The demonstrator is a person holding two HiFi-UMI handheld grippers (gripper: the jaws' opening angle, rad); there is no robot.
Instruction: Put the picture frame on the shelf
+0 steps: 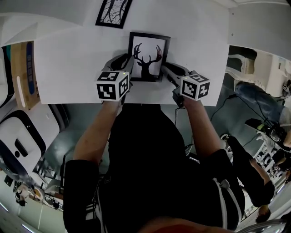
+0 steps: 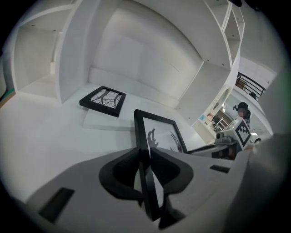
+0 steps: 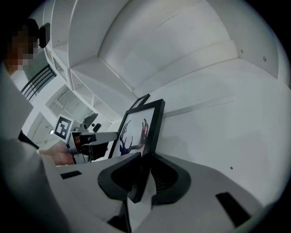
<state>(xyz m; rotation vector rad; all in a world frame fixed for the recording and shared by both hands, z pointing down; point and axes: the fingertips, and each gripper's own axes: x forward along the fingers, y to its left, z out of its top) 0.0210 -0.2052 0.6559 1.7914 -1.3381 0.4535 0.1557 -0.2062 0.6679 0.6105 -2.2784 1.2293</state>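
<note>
The grey left gripper [image 2: 144,160] and grey right gripper [image 3: 143,167] are each pinching a side edge of the black-framed deer-antler picture [image 1: 148,57], holding it between them, seemingly just touching the flat white shelf surface [image 1: 68,63]. Beyond it, a second black-framed picture [image 1: 113,12] is lying flat.

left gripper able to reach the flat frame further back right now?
Probably not. The left gripper is clamped on the deer frame, as is the right gripper. The way to the flat frame looks free, but its jaws are full.
</note>
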